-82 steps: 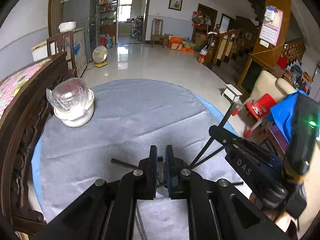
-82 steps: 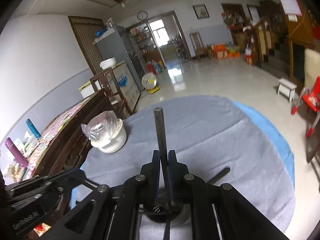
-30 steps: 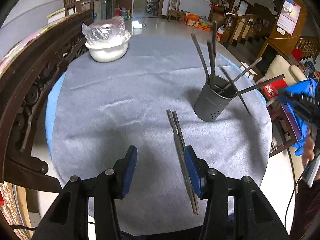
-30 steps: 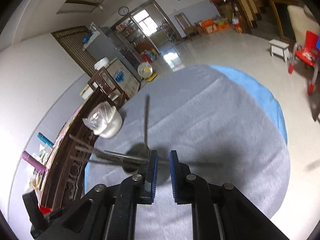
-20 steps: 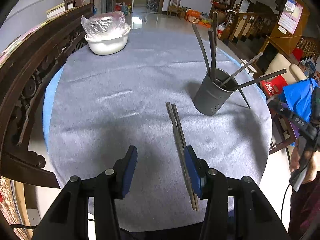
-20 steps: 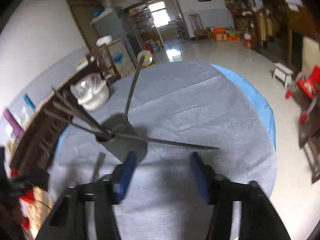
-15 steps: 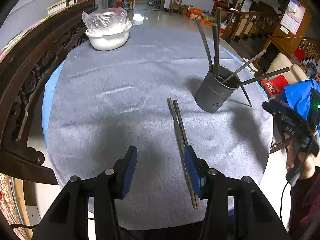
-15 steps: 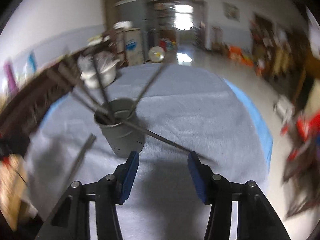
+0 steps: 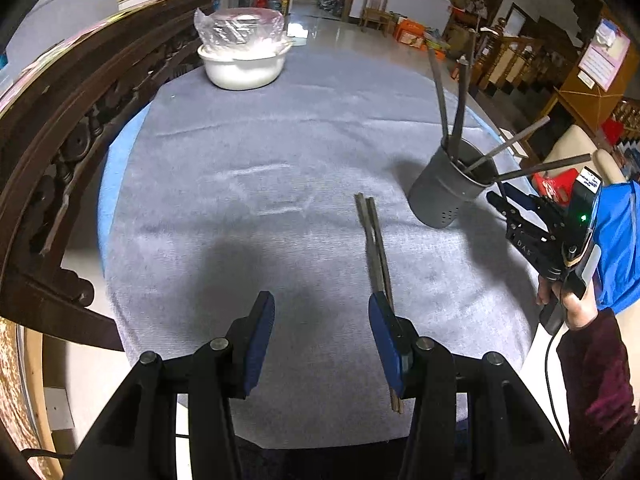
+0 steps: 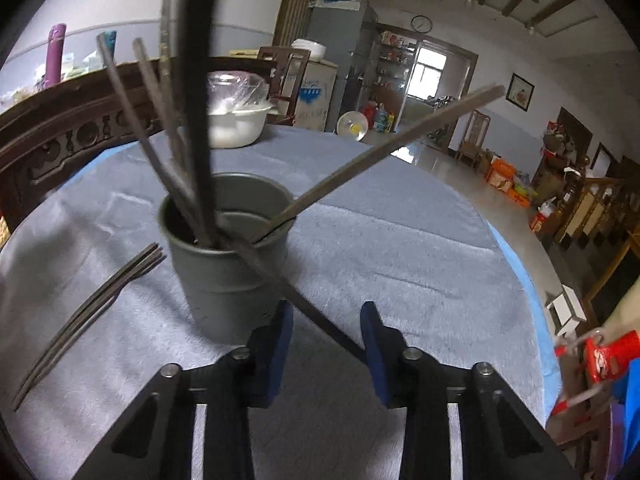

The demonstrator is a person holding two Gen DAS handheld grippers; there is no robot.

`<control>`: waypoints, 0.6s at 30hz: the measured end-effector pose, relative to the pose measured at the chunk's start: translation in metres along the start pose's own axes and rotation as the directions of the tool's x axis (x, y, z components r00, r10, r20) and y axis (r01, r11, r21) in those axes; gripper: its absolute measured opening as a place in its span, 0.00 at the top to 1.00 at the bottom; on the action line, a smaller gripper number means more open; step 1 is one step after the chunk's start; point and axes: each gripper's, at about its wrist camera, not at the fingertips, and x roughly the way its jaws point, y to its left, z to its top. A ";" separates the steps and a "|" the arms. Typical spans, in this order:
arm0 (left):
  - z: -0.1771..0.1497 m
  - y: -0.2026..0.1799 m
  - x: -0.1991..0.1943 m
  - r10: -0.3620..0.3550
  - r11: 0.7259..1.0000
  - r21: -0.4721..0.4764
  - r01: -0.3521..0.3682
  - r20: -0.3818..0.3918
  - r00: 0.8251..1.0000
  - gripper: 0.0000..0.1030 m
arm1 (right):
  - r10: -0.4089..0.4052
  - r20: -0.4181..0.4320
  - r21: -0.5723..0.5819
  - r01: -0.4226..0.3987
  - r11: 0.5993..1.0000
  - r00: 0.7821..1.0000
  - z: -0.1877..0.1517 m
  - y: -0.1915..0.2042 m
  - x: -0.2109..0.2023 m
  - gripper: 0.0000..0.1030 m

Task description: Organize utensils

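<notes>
A grey perforated utensil cup [image 9: 448, 192] [image 10: 224, 264] stands on the grey tablecloth with several dark utensil handles fanning out of it. Two chopsticks [image 9: 374, 248] [image 10: 88, 308] lie side by side on the cloth beside it. My left gripper [image 9: 322, 332] hangs open above the cloth, its right finger over the chopsticks' near end. My right gripper [image 10: 326, 340], also visible in the left wrist view [image 9: 508, 204], sits just in front of the cup. Its jaws are closing, and one leaning handle [image 10: 316, 316] runs between them without being pinched.
A white bowl [image 9: 242, 68] [image 10: 236, 124] covered in plastic wrap sits at the table's far side. A carved dark wooden rail [image 9: 60, 132] runs along the left edge. A hand and dark red sleeve [image 9: 588, 360] hold the right gripper beyond the table's right edge.
The right gripper opened and let a utensil drop into the cup. It then rolled, sank close in front of the cup, and its jaws have narrowed again. The left gripper stayed almost still.
</notes>
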 end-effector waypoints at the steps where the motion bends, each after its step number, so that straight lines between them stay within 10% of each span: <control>1: 0.000 0.000 0.000 0.002 1.000 -0.001 -0.002 0.000 1.000 0.52 | 0.010 0.010 0.015 -0.010 1.000 1.000 0.000 -0.002 -0.001 0.75; 12: -0.001 -0.012 0.006 -0.022 0.999 0.024 0.022 -0.017 1.000 0.52 | -0.037 0.127 0.209 0.010 0.978 0.991 -0.004 -0.037 -0.048 0.82; 18: -0.005 -0.014 0.004 -0.035 0.999 0.024 0.035 -0.020 0.999 0.52 | -0.044 0.215 0.489 -0.068 0.870 0.976 -0.025 -0.090 -0.083 0.92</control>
